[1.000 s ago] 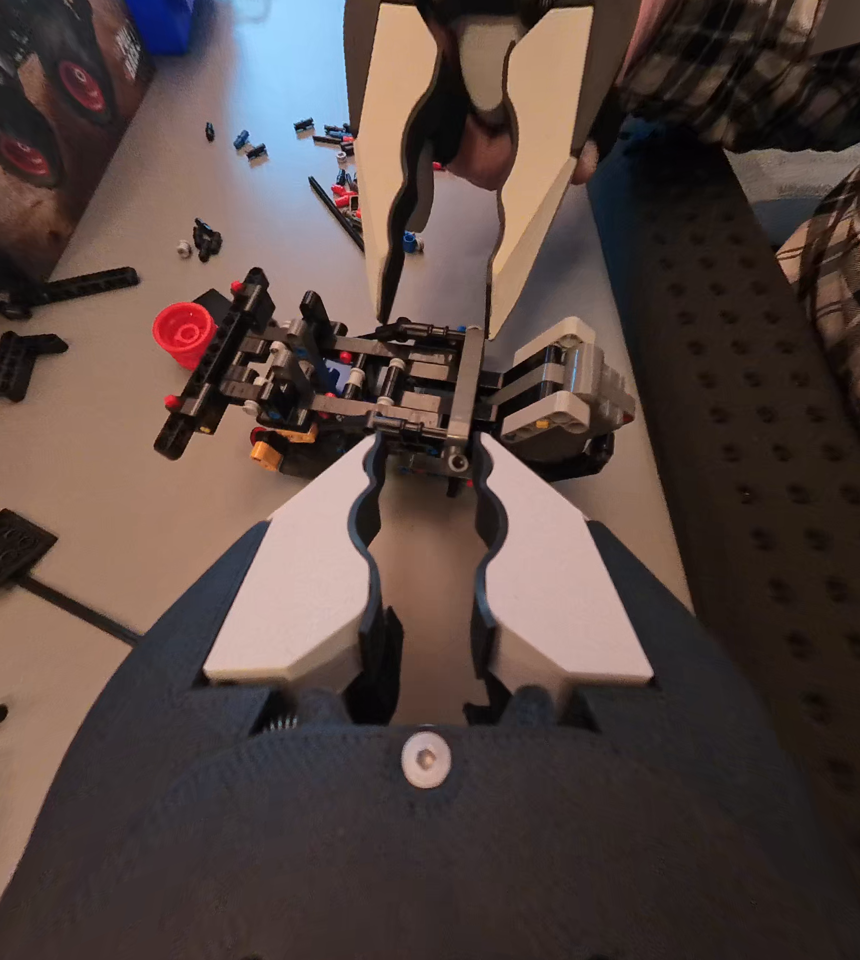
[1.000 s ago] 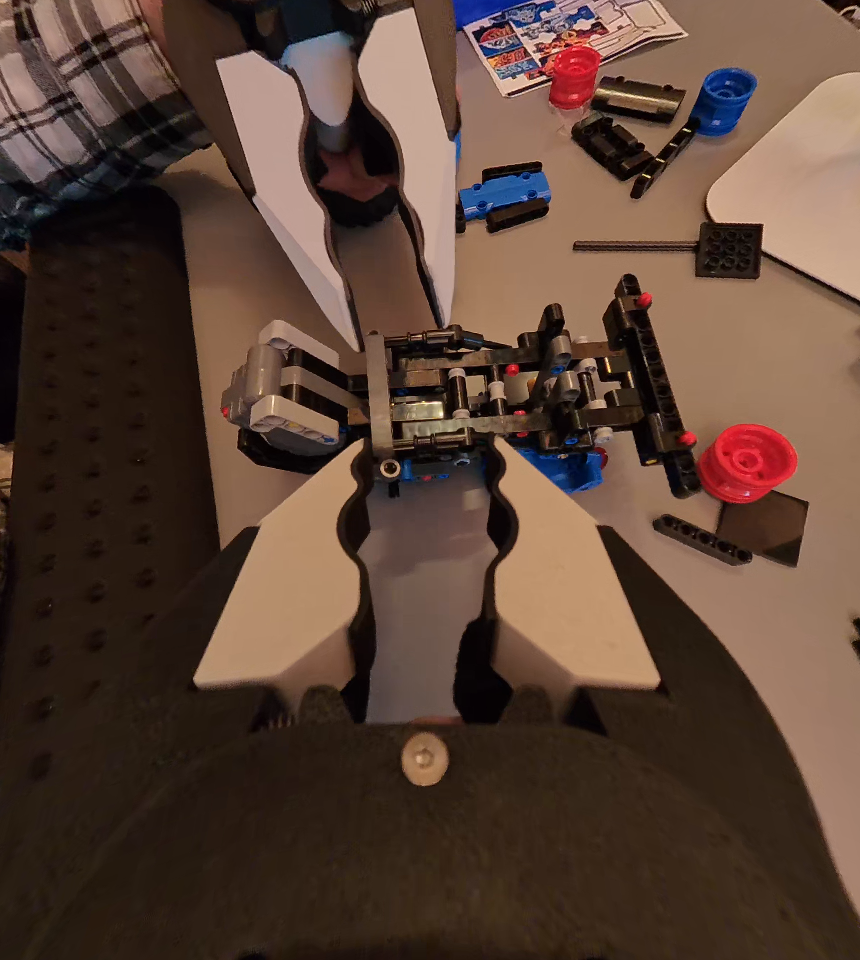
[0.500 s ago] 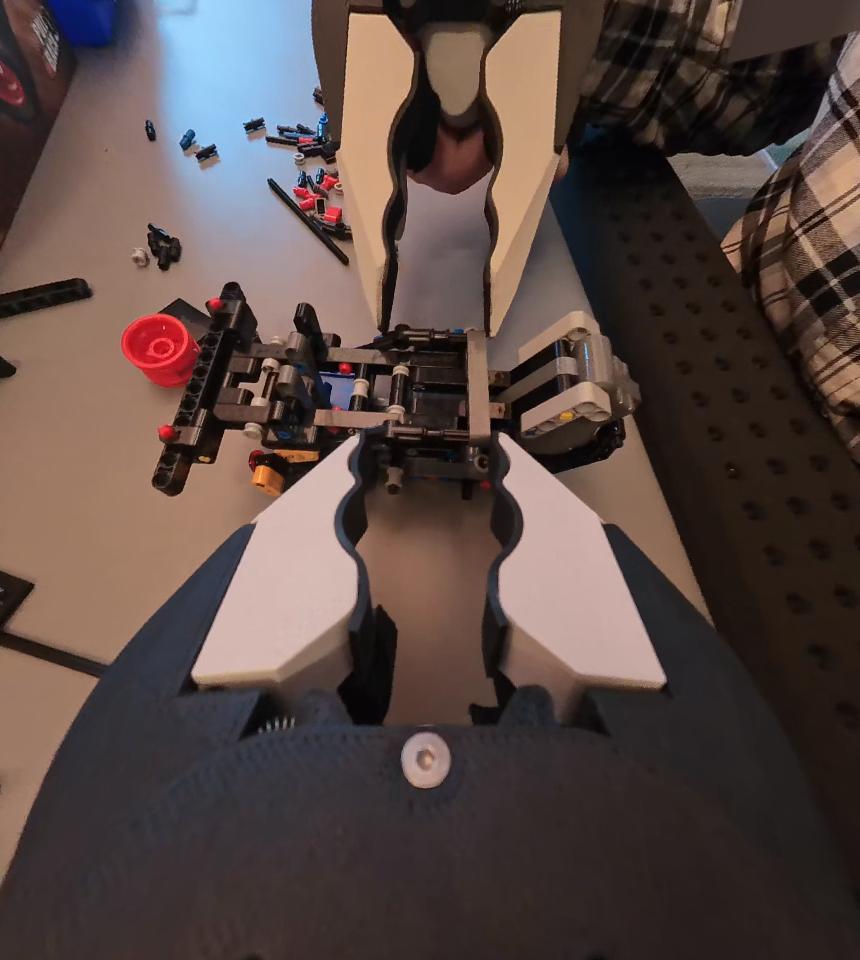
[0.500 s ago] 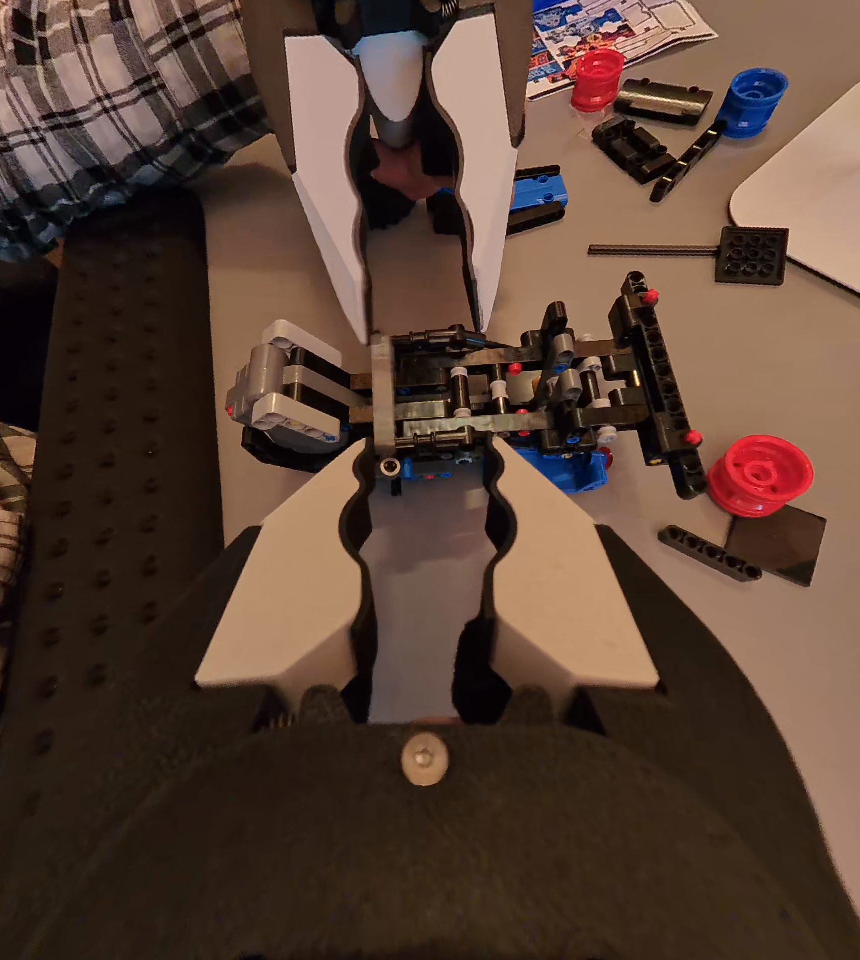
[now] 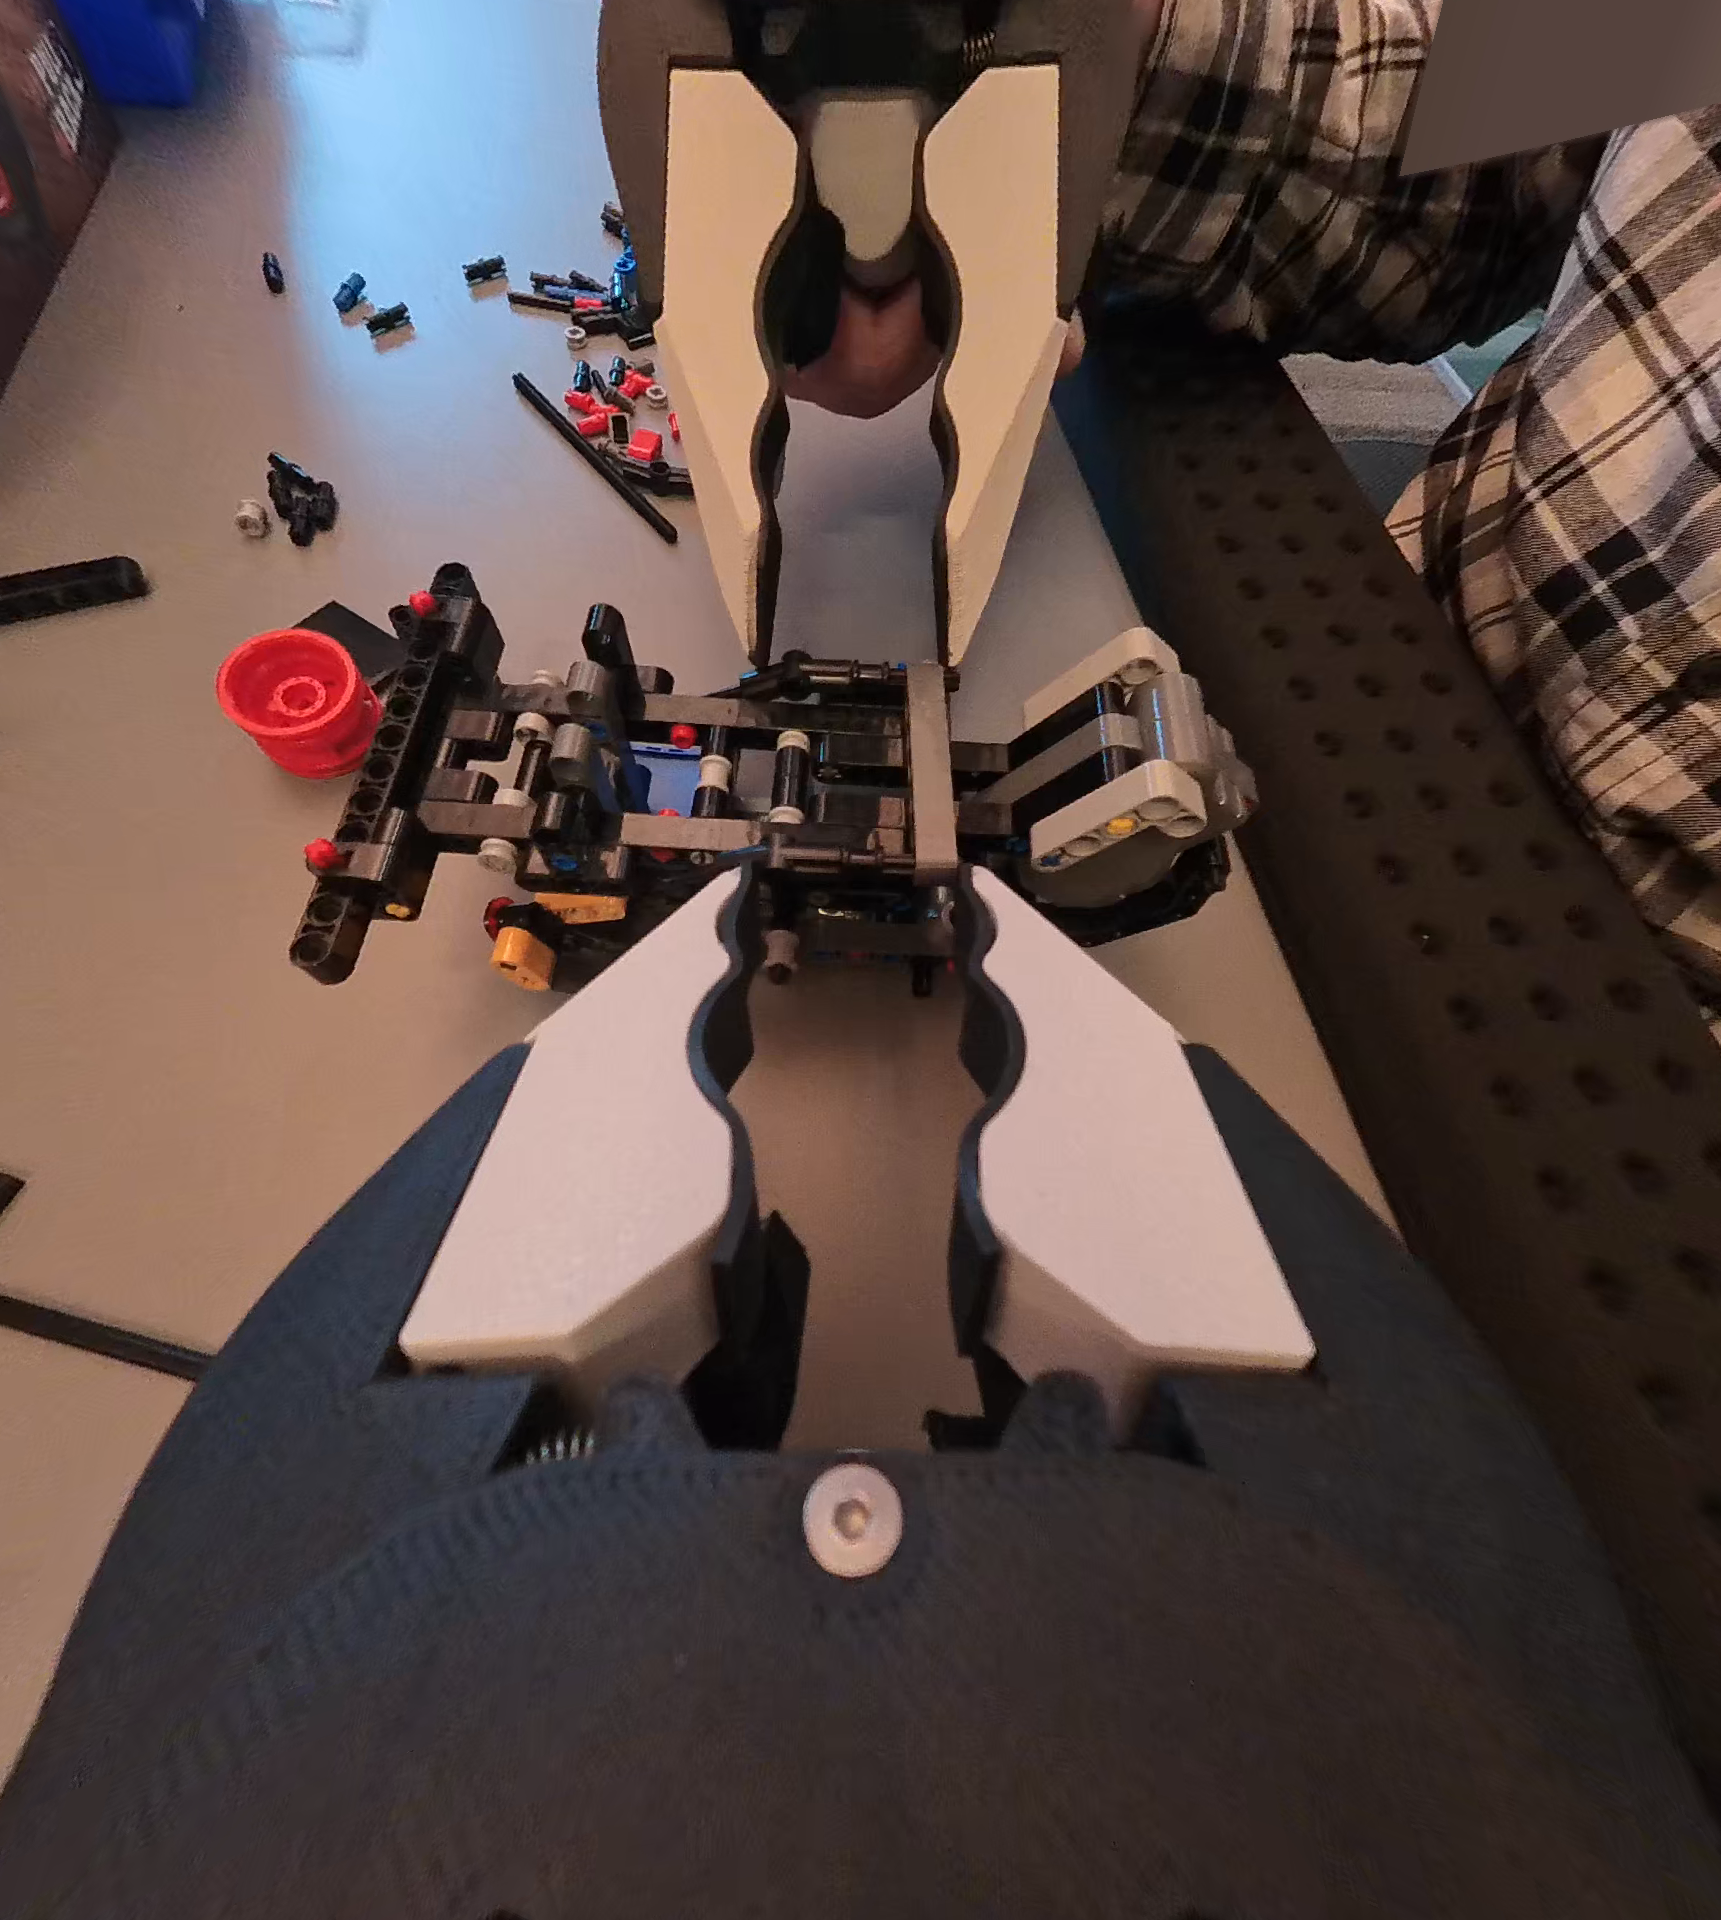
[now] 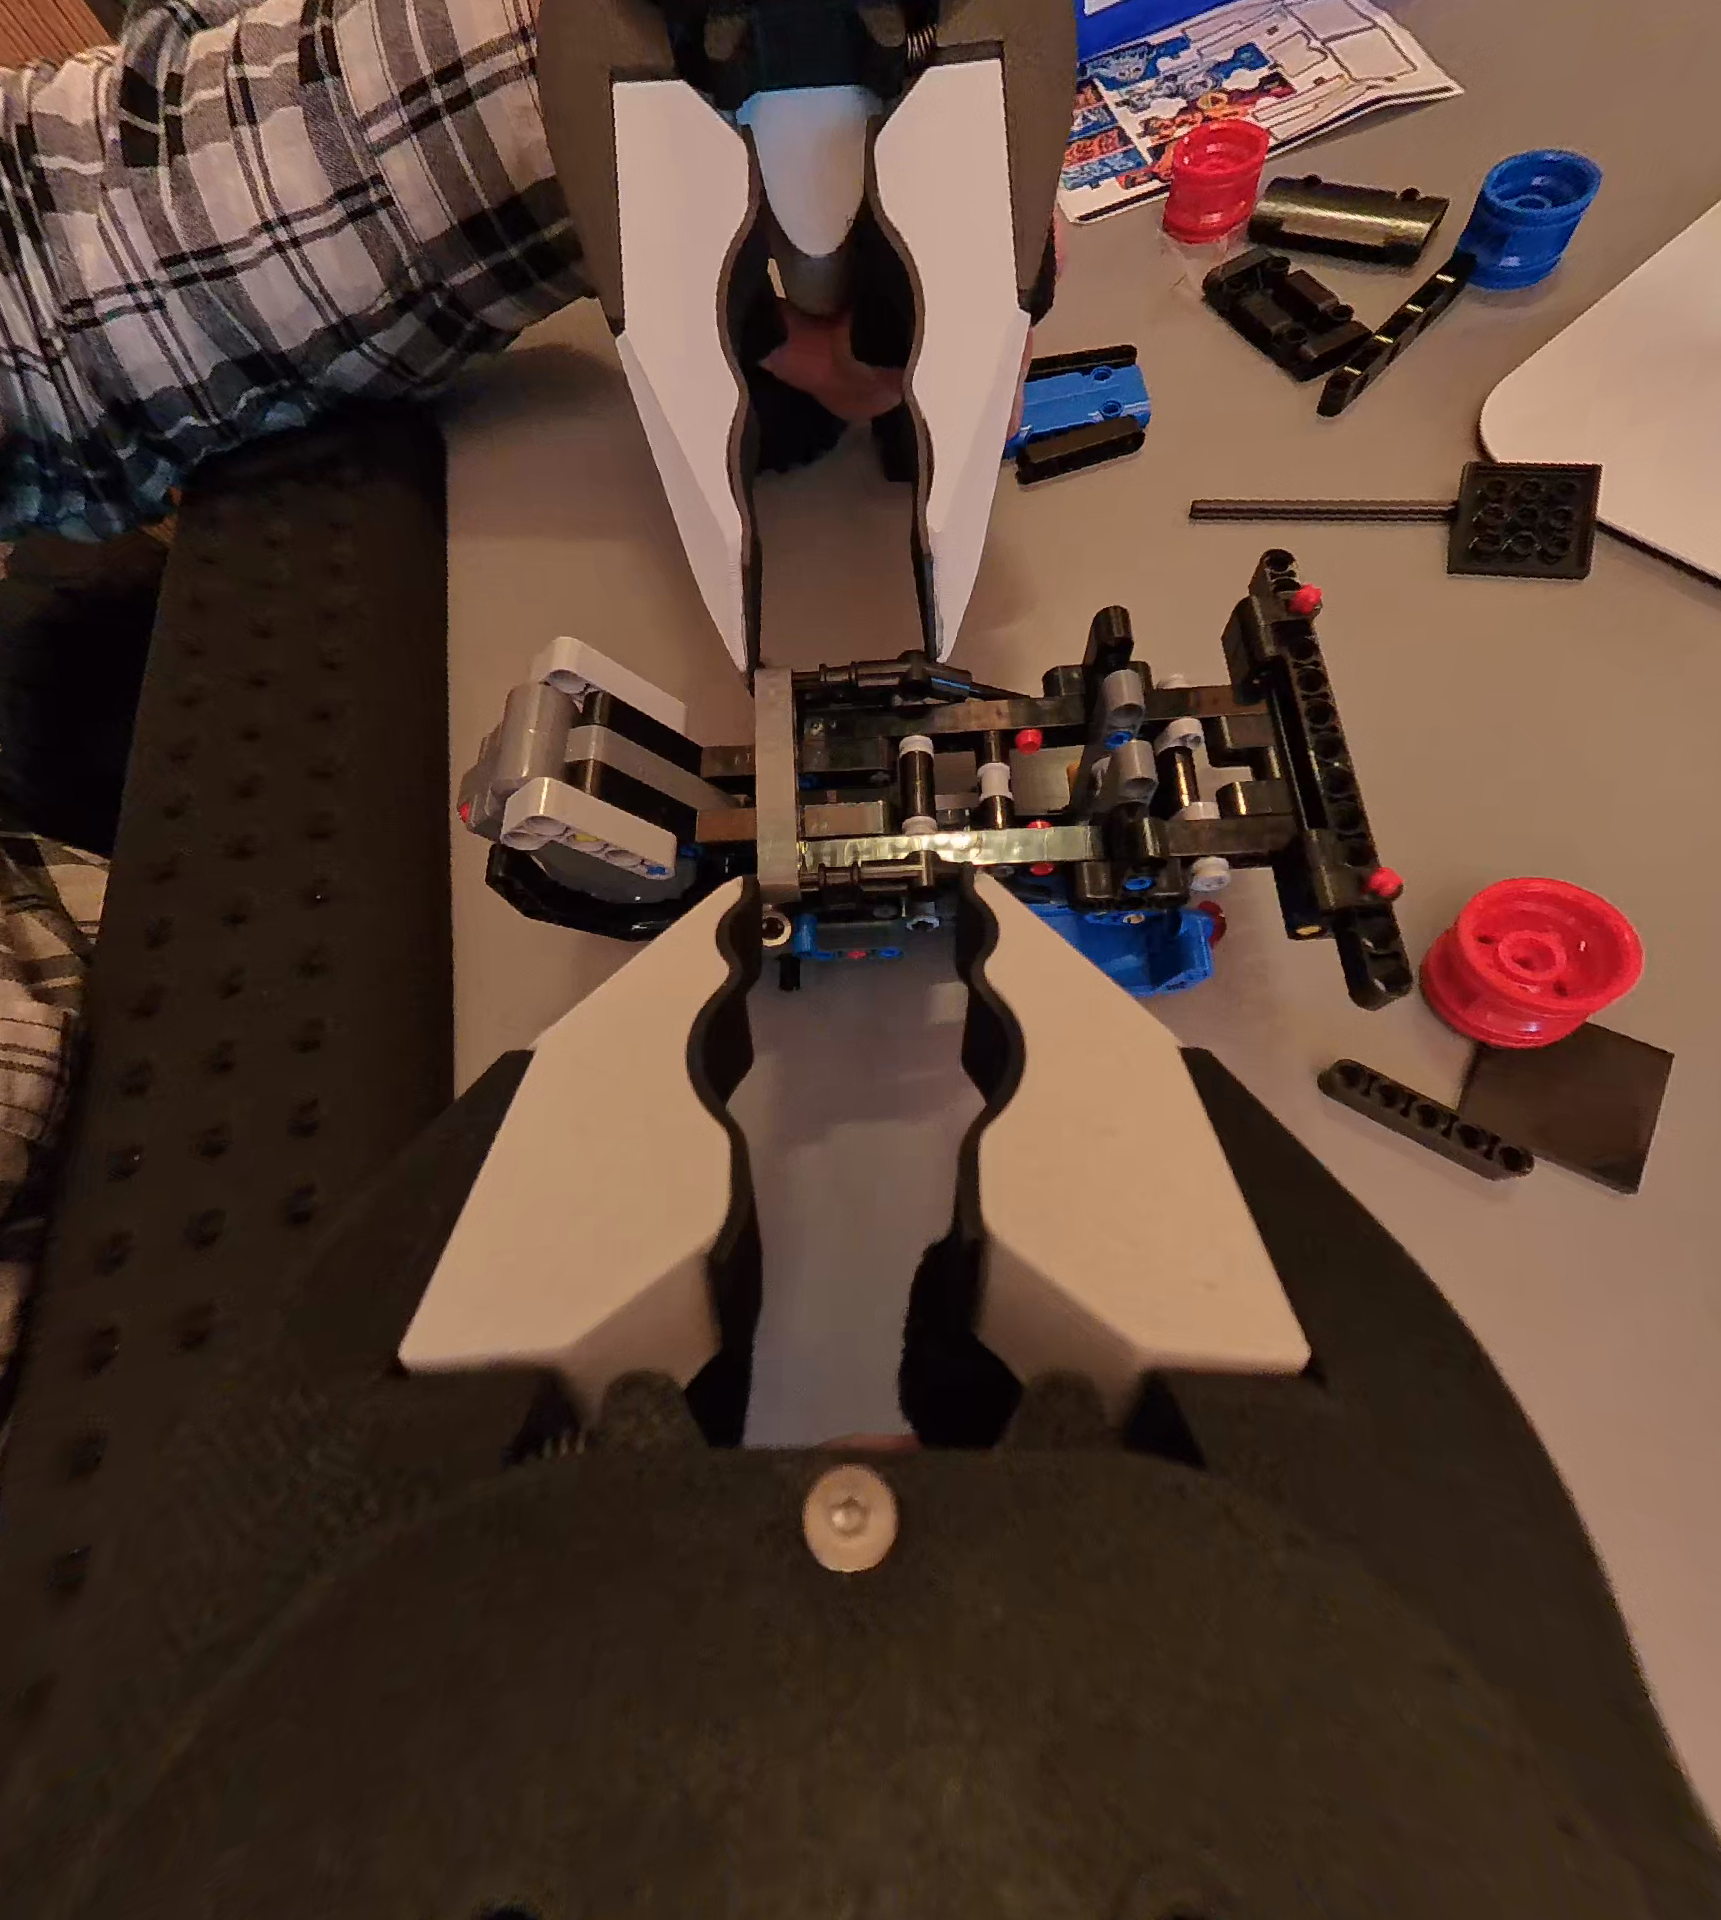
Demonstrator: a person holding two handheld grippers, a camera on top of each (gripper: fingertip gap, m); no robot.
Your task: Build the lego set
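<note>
Between two facing hand-held grippers, a half-built black and grey lego vehicle chassis point(image 5: 783, 790) is lying flat on a grey surface point(image 5: 160, 1039). The left hand-held gripper point(image 5: 851, 914) is reaching in from one long side, its jaws standing partly apart and bracketing the chassis's middle section without visibly clamping it. The right hand-held gripper point(image 6: 856, 914) is doing the same from the opposite side, jaws likewise parted, tips just at the frame's edge. Each one is appearing at the top of the other's view. A grey cross beam point(image 6: 775, 790) is sitting across the frame between the two sets of tips. Judging from this, the step in hand is squeezing or steadying the frame from both sides; doing it well probably means pressing evenly and squarely so the thin beams are not bending or popping loose. A red wheel hub point(image 5: 295, 701) is resting just beside the chassis's far end, and small loose pins point(image 5: 607, 405) are lying scattered farther off. A dark perforated mat point(image 5: 1458, 935) is running along the surface's edge.
</note>
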